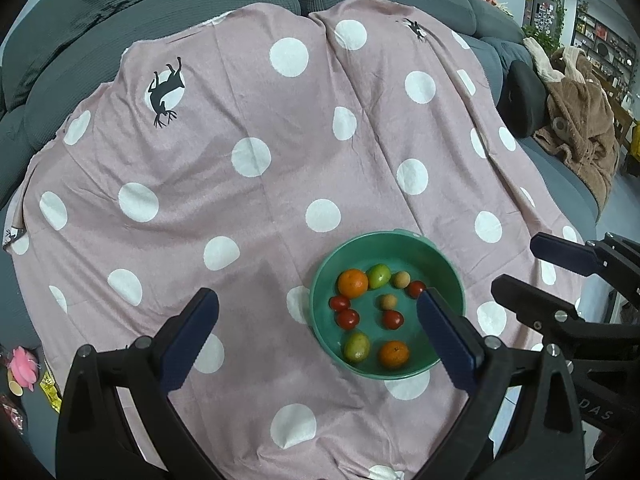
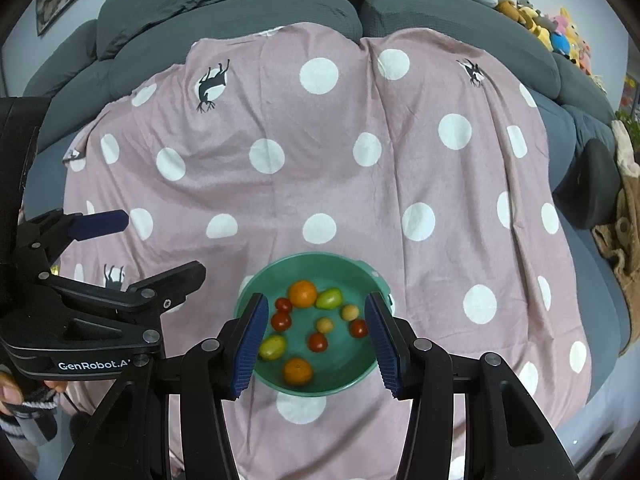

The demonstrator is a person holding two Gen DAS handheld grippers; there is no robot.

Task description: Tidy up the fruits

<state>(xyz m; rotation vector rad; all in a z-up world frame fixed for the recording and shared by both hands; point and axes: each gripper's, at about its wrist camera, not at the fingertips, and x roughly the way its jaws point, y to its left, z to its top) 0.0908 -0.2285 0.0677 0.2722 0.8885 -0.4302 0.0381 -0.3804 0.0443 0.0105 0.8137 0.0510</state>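
A green bowl (image 2: 362, 376) sits on a pink cloth with white dots (image 2: 320, 184) spread over a grey sofa (image 2: 224, 12), and all the fruit lies inside it: two oranges (image 2: 303, 293), two green fruits (image 2: 329, 298), four small red tomatoes (image 2: 281, 321) and two small pale round fruits (image 2: 324, 325). The right tongs (image 2: 316, 344) hang just over the bowl with their blue pads apart, one pad above each side of the rim, and nothing is held between them. The left tongs (image 1: 318, 336) stand wide apart beside the right ones, empty, with one pad over the bowl's near edge and the other over bare cloth. A brown robe (image 1: 580, 136) lies on the sofa far beyond the right tongs.
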